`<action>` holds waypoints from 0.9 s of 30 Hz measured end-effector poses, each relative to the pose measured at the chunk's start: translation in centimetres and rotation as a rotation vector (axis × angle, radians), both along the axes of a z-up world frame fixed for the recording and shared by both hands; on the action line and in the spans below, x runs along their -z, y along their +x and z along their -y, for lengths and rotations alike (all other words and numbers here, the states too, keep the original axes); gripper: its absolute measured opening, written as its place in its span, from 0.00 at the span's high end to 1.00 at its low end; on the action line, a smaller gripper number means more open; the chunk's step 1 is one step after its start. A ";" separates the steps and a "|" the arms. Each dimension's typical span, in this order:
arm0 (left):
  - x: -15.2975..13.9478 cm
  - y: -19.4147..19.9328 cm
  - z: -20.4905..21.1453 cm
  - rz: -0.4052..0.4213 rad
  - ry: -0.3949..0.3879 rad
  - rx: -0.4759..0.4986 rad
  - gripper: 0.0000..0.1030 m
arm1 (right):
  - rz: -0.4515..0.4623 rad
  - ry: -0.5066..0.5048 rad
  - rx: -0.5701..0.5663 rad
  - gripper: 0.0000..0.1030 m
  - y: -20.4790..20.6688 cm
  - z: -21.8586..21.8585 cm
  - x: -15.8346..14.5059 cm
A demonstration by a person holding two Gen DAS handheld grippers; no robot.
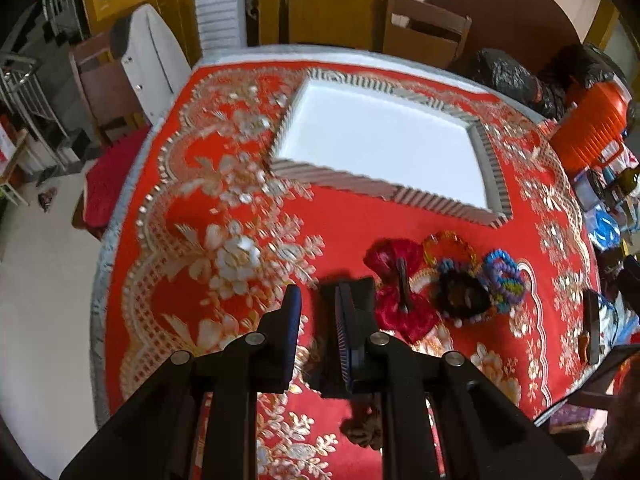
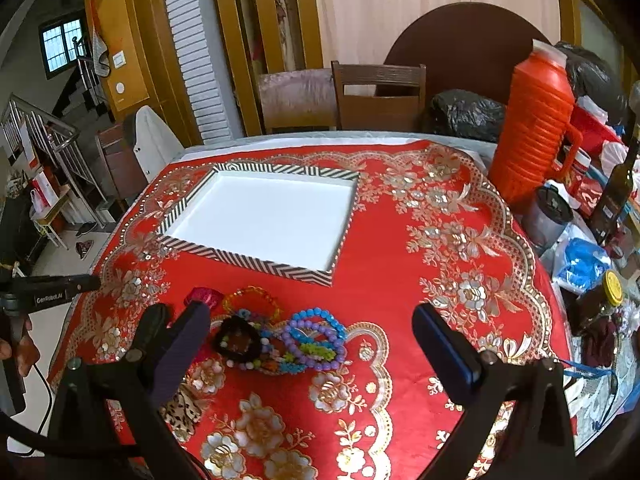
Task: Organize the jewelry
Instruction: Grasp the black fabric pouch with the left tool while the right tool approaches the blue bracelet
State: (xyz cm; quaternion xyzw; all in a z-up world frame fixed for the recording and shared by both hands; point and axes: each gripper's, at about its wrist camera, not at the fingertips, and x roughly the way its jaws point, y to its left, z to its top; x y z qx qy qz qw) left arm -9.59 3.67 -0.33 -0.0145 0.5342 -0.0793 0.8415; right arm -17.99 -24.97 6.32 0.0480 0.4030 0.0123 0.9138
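A pile of jewelry lies on the red floral tablecloth: a red velvet bow clip (image 1: 396, 292), a black bead bracelet (image 1: 462, 294), an orange bead bracelet (image 1: 450, 242) and a purple and blue bead bracelet (image 1: 504, 280). The same pile shows in the right wrist view (image 2: 280, 336). A white tray with a striped rim (image 1: 384, 140) (image 2: 260, 216) sits empty behind the pile. My left gripper (image 1: 318, 300) hovers left of the bow, jaws slightly apart and empty. My right gripper (image 2: 312, 324) is wide open above the pile. A leopard-print scrunchie (image 2: 182, 408) lies near its left finger.
An orange ribbed thermos (image 2: 532, 128), a grey cup (image 2: 548, 216), a dark bottle (image 2: 614, 196), jars and blue bags crowd the table's right edge. Wooden chairs (image 2: 380, 96) stand behind the table. A black phone (image 1: 592, 328) lies at the right.
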 end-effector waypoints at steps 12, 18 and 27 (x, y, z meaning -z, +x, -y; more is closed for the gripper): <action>1.0 -0.3 2.0 -0.014 0.046 0.044 0.97 | -0.017 0.000 -0.001 0.00 0.2 0.3 0.8; 1.3 -0.1 1.9 -0.026 0.027 0.040 0.97 | -0.011 -0.027 -0.019 0.00 0.6 -0.1 0.6; 2.2 0.2 1.9 -0.067 0.015 0.031 0.97 | -0.043 -0.007 -0.012 0.00 1.0 0.7 1.8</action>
